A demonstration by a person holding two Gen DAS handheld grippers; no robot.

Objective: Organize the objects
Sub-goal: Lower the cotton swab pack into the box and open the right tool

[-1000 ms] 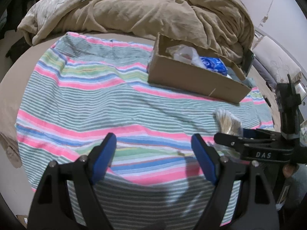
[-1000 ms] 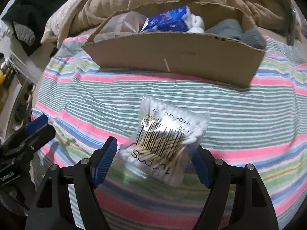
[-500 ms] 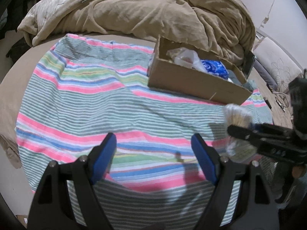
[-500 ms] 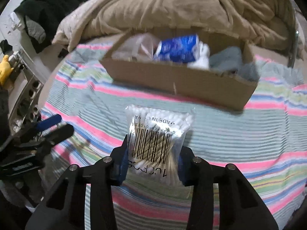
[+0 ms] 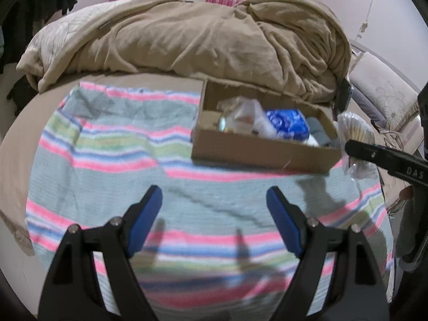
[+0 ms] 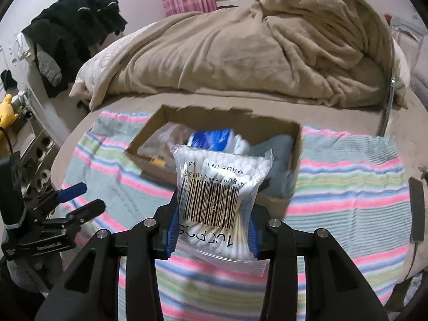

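Towel (image 5: 112,160), striped, covers the bed ahead of and under the left tool (image 5: 214,214), whose blue pads stand wide apart with nothing between them. It hangs low over the cloth, well short of the box (image 5: 262,155) up ahead and to its right; idle, by my reading, kept out of the way while the other side works.

Ahead of both tools the box sits on the towel, open-topped, already holding a blue pack (image 5: 287,124), a clear bag (image 5: 246,112) and something grey at its right end. Behind it a tan blanket (image 5: 200,40) is heaped against the far side of the bed.

Farther right, the right tool (image 6: 212,230) is clamped on the swabs (image 6: 219,187), a clear bag of cotton buds, gripped across its lower part so that most of it stands up forward of the pads, barcode facing the camera. It is off the towel, in the air, just short of the box's near wall. Holding it by the bottom probably leaves the bulk free to go over the wall first, and the soft bag may sag or slip if the squeeze eases. Next comes, likely, carrying it over the rim and letting go.
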